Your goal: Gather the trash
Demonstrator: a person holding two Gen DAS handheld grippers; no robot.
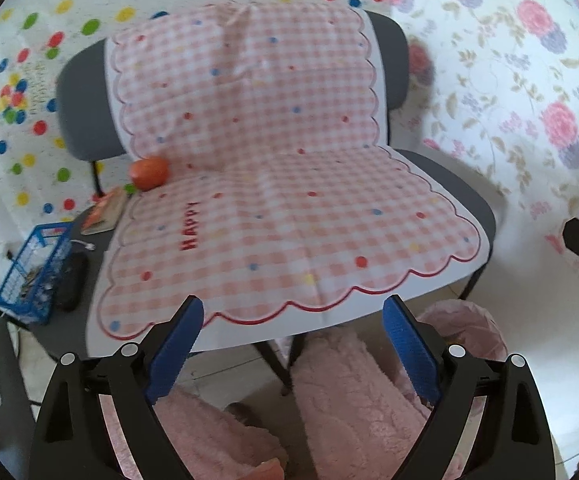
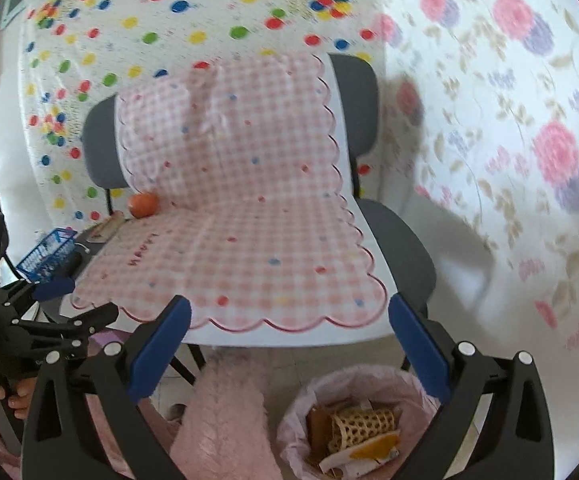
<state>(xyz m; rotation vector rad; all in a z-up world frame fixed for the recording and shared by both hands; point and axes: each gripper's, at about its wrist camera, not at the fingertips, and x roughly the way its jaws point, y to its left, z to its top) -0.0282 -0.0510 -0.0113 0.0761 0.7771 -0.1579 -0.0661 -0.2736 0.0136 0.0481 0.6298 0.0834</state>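
Both your grippers are spread wide and hold nothing. The trash (image 2: 355,436) lies in the pink bin (image 2: 309,392), just below your right gripper (image 2: 289,344). Your left gripper (image 1: 293,344) points at the chair cloth (image 1: 289,208), which looks bare ahead. That drop looks done. Next, I think, look for more trash; the orange (image 1: 149,173) far ahead to the left may not be any.

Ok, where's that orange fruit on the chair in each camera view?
Left wrist: the orange fruit sits left of centre, at the fold of the checked cloth.
Right wrist: the fruit is left of centre, smaller, at the same fold.
Shared landmark: the blue basket, lower left of the fruit.
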